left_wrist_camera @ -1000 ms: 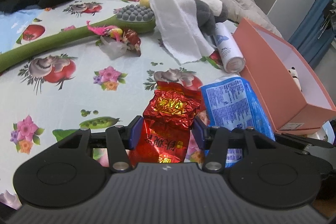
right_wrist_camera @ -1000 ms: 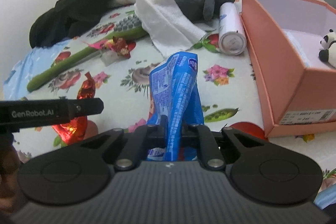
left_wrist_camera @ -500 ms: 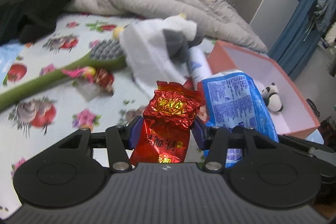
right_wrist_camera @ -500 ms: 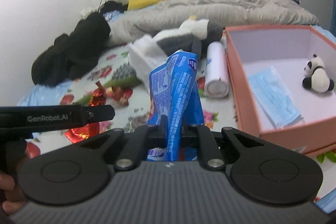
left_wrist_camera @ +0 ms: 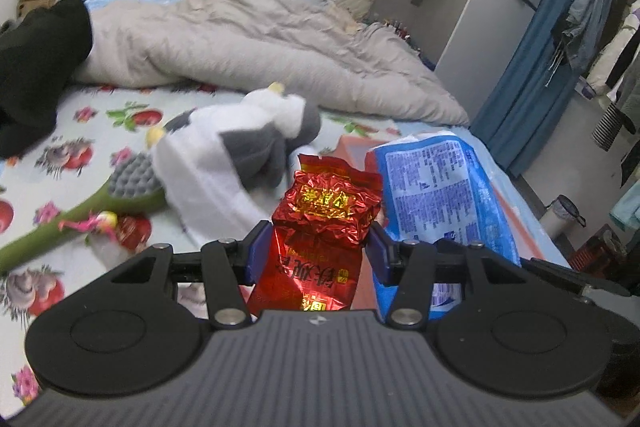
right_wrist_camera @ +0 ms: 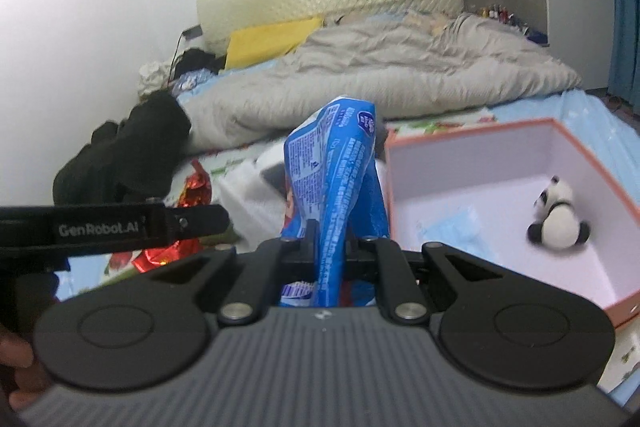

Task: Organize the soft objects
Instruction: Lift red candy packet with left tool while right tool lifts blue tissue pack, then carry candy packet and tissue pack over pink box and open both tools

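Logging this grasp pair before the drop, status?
Left gripper shut on red foil packet. Right gripper shut on blue packet. Pink box open, panda toy inside. Nothing blocking.

Foil packet [left_wrist_camera: 326, 223] sits betw. left gripper [left_wrist_camera: 316, 251] fingers, wipes pack [right_wrist_camera: 334, 187] betw. right gripper [right_wrist_camera: 332, 247] fingers, just right of packet. Box [right_wrist_camera: 600, 163] right of pack, w/ panda toy [right_wrist_camera: 558, 217] in it. Plush [left_wrist_camera: 256, 135] behind packet; brush [left_wrist_camera: 80, 207] left; duvet [left_wrist_camera: 256, 39] further back.
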A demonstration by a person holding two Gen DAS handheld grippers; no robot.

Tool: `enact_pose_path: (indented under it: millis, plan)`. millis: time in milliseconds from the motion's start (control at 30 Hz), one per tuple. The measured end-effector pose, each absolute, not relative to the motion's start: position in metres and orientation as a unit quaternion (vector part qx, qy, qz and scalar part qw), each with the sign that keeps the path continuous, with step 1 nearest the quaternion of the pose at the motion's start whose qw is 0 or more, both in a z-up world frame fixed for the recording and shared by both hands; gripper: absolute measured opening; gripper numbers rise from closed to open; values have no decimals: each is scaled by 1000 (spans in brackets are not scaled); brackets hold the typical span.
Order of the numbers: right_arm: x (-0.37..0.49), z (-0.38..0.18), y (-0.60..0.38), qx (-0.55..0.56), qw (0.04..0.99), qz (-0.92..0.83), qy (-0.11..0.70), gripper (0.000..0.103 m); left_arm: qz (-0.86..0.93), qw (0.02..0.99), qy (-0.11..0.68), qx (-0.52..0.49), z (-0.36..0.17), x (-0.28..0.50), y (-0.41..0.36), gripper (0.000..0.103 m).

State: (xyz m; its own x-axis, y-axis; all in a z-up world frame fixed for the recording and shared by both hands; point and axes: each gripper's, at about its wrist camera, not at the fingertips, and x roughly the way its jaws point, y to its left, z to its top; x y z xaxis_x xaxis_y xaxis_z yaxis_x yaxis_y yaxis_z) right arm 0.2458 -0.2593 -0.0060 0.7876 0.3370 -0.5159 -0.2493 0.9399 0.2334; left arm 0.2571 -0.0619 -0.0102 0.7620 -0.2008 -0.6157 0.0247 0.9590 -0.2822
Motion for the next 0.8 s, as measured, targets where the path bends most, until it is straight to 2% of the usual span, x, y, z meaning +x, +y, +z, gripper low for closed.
enact_pose_path:
  millis: [200,433,600,800]
  plan:
    - [264,17,-291,79,950,140,269,12,-71,934,331,-118,22,281,-92,57]
    - [292,14,-334,88,949,117,280,12,-90,933,332,-103,37,319,-137,57]
    - [310,-13,-368,94,940,96,313,12,-103,927,350,-89,24,352,-173,57]
    - [326,-63,-400,108,918,68,376,13,-112,907,404,-43,-22,386,-221,57]
